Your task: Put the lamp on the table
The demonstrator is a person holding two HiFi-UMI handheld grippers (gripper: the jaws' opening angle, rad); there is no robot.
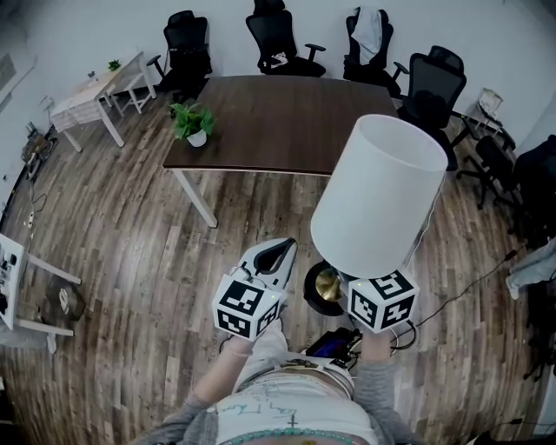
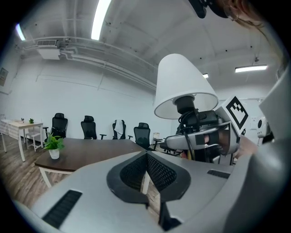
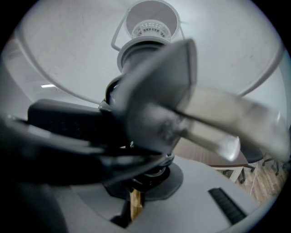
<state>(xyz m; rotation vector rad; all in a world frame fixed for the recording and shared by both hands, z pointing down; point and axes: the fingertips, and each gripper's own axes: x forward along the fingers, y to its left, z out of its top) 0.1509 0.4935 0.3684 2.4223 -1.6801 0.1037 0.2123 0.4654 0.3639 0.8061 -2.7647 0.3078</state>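
One lamp [image 1: 380, 195] is held mid-carry, short of the table [image 1: 287, 122], its stem [image 3: 135, 205] clamped in the right gripper [image 3: 136, 193], the left gripper [image 2: 146, 169] closed empty; an upright set-down is needed next.

We see a grey-brown plank floor [image 1: 113, 217] under a dark brown table [image 1: 295, 122] with white legs, a potted plant [image 1: 193, 123] at its corner. Black office chairs [image 1: 282, 39] line the white wall [image 1: 87, 26]. A small pale table [image 1: 91, 96] stands at the left. Strip lights [image 2: 101, 18] glow on the ceiling.
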